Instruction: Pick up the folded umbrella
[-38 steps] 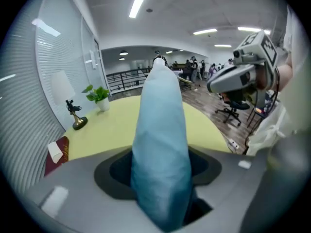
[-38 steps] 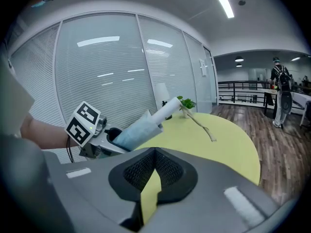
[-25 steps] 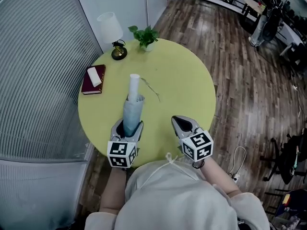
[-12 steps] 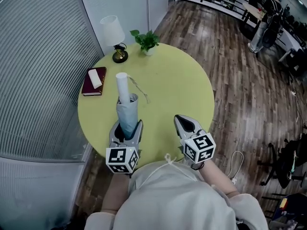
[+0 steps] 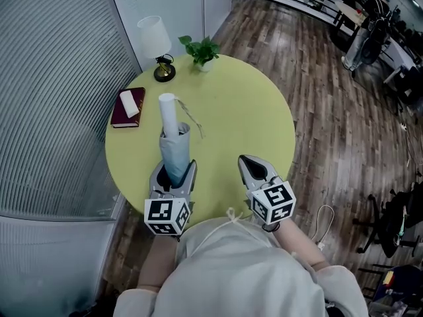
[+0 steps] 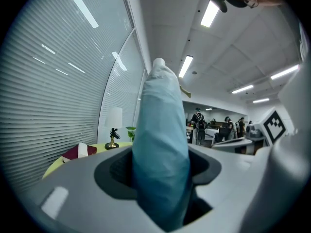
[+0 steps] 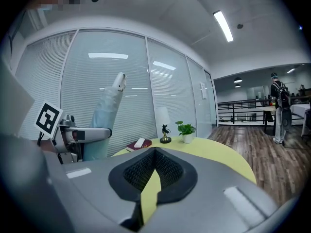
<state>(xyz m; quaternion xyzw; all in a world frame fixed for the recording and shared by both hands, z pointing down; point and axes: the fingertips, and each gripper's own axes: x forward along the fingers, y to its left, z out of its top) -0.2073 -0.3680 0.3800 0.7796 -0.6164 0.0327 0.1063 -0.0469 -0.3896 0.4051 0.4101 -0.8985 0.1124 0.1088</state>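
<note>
The folded umbrella [image 5: 176, 156] is pale blue with a white handle end [image 5: 167, 111]. It is held up off the round yellow table [image 5: 244, 117], and a thin strap hangs from it. My left gripper [image 5: 174, 172] is shut on its lower part, and in the left gripper view the blue fabric [image 6: 160, 149] fills the gap between the jaws. In the right gripper view the umbrella [image 7: 108, 113] stands up out of the left gripper [image 7: 80, 135]. My right gripper [image 5: 254, 168] hovers over the table's near edge. Its jaws are together and hold nothing [image 7: 154, 178].
A maroon book [image 5: 124, 111] with a small white item on it lies at the table's left. A white-shaded lamp [image 5: 155, 45] and a small potted plant [image 5: 201, 50] stand at the far edge. Glass walls with blinds are on the left and wooden floor on the right.
The left gripper has lifted the umbrella and tilted it, so the white handle end now sits further left. The right gripper has stayed put.
</note>
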